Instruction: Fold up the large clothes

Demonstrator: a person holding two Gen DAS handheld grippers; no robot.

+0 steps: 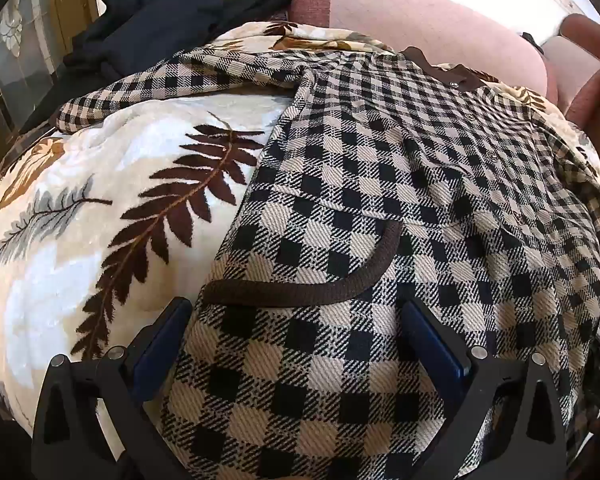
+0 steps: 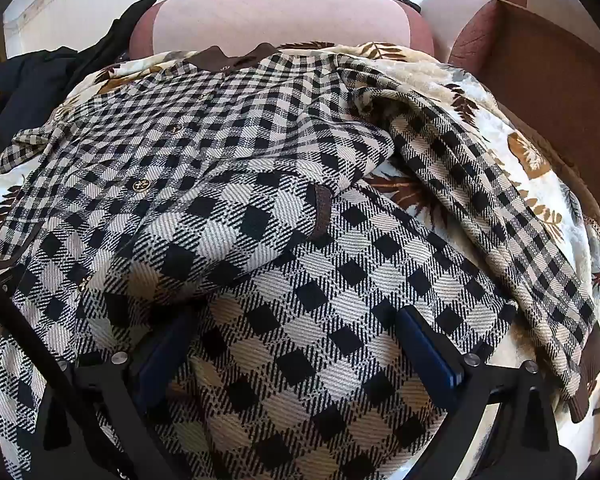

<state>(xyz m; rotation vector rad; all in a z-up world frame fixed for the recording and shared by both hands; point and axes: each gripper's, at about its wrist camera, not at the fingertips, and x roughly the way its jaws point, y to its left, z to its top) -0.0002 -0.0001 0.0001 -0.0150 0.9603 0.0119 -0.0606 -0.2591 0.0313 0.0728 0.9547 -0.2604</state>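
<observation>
Tilting both hands steeply downward, I held my two grippers over the black-and-beige checked woven jacket [image 1: 380,184], which lay spread front-up on a cream plush blanket printed with brown fern leaves [image 1: 112,200]. My left gripper [image 1: 296,328] had its jaws spread wide, gripping nothing; they straddled the jacket's lower left part, just below a curved brown-trimmed pocket opening [image 1: 312,288], with the left blue pad out over the blanket. My right gripper [image 2: 296,332] likewise had its jaws wide apart and empty, poised above the jacket's lower right part. Just beyond them a sleeve lay folded across the front, its brown knit cuff [image 2: 322,210] near the middle. The other part of that side trailed off to the right over the blanket. The brown collar [image 2: 228,60] pointed away from me toward a pink upholstered sofa back [image 2: 276,16]. A heap of dark navy clothing [image 1: 164,16] sat at the far left.
</observation>
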